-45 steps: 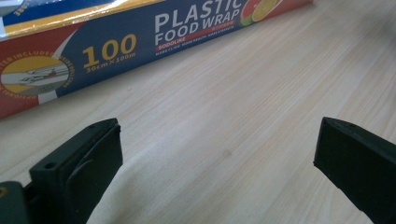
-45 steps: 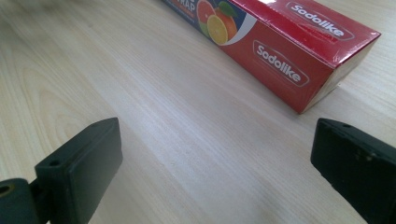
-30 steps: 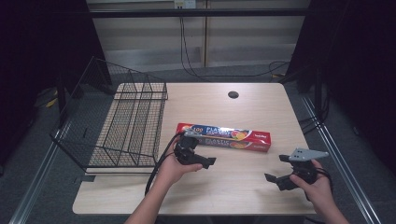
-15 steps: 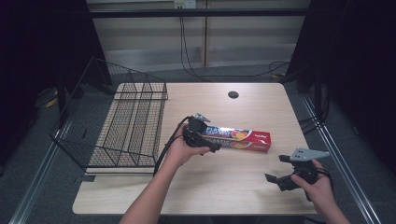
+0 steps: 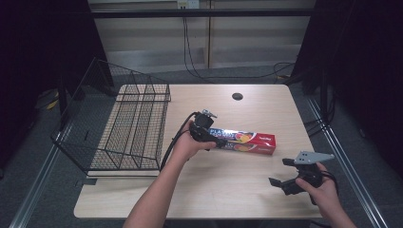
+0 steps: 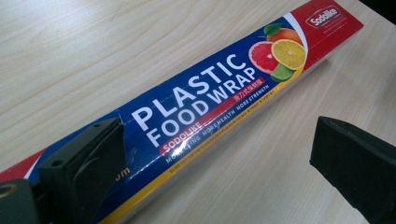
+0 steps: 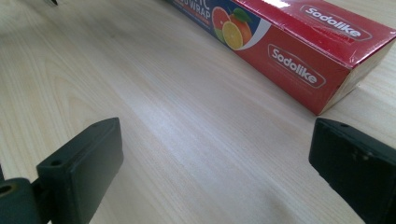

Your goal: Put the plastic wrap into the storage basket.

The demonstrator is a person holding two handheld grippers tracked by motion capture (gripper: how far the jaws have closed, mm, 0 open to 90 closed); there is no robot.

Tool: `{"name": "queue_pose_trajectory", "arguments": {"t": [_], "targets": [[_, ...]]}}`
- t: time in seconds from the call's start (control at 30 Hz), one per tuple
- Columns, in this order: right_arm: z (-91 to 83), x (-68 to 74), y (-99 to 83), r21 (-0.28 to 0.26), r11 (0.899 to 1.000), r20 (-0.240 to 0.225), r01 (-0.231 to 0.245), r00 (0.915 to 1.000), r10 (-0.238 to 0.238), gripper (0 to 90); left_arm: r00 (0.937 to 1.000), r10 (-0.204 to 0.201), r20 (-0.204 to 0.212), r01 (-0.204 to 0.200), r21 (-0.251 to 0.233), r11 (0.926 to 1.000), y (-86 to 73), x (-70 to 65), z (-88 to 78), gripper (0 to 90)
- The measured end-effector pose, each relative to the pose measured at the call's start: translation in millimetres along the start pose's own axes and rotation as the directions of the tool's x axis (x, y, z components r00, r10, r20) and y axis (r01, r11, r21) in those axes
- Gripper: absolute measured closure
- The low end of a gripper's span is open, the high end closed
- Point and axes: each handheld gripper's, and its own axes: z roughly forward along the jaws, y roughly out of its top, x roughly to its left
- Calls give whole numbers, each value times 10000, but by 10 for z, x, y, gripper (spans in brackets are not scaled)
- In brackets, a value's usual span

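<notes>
- Where the pale wooden desk [image 5: 228,190] is widest, a long red-and-blue plastic food wrap box [image 5: 247,141] lies flat.
- Left gripper [image 5: 205,131] hangs over the box's left end, fingers [image 6: 88,163] spread wide astride it.
- Right gripper [image 5: 284,173] sits near the front right, fingers wide, empty.
- Black wire rack [image 5: 128,128] stands left.

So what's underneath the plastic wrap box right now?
The plastic wrap box lies flat on the wooden table. Its left end sits between the open jaws of the left gripper, which hide that part from above.

Long red-and-blue cardboard plastic-wrap box [image 5: 244,141] lies mid wooden table [image 5: 247,199]; black wire basket [image 5: 128,128] at table's left edge; left gripper [image 5: 205,135] over box's left end; right gripper [image 5: 285,175] near front-right.
</notes>
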Motion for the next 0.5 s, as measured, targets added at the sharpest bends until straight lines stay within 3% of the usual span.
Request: {"name": "queue_pose_trajectory", "arguments": {"t": [0.07, 0.37, 0.4, 0.5], "targets": [[0, -2, 0, 0, 10000, 24, 25, 10000, -25, 28, 9998, -188, -22, 188, -22, 9998, 2, 16, 15, 31], [-4, 7, 5, -50, 9999, 43, 142, 9999, -142, 28, 10000, -30, 6, 30, -248, 9997, 4, 64, 97, 21], [-3, 9, 6, -44, 9998, 23, 182, 9998, -182, 28, 9996, -284, 60, 286, -409, 9988, 8, 58, 109, 22], [5, 24, 5, 23, 9997, -42, 245, 9997, -245, 28, 9996, -256, 75, 259, -474, 9985, 20, 78, 129, 22]]}}
